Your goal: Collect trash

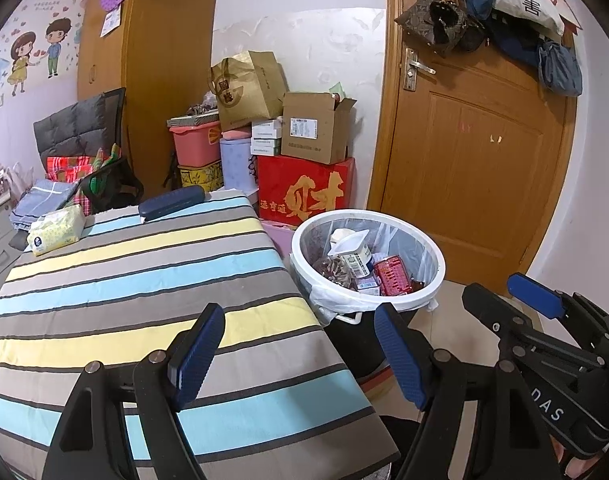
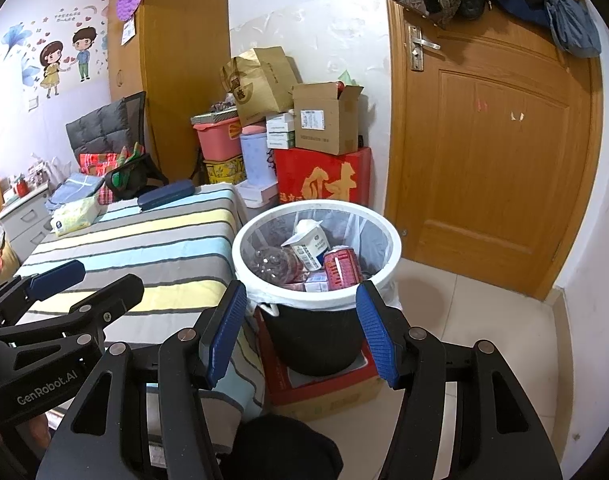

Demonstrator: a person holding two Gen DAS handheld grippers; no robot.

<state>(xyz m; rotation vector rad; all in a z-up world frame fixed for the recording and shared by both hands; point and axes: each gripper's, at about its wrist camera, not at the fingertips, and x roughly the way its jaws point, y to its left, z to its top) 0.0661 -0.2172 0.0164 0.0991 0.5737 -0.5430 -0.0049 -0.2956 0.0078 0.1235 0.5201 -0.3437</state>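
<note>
Left gripper (image 1: pixel 300 350) agape above striped tablecloth (image 1: pixel 144 280), beside trash bin (image 1: pixel 436 280).

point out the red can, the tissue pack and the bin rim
red can (image 2: pixel 341 268): right wrist view, on its printed side, inside the bin.
tissue pack (image 1: pixel 56 230): left wrist view, middle of its yellow wrapper.
bin rim (image 2: pixel 304 294): right wrist view, near edge of the white ring.

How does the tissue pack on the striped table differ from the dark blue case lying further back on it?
The tissue pack is pale yellow, soft and crinkled; the blue case is dark navy, rigid and smooth. The pack looks squat and puffy, the case long and slim. The pack sits at the left edge of the striped table, the case nearer the far right corner. Both lie flat, untouched, outside the trash bin.
</note>
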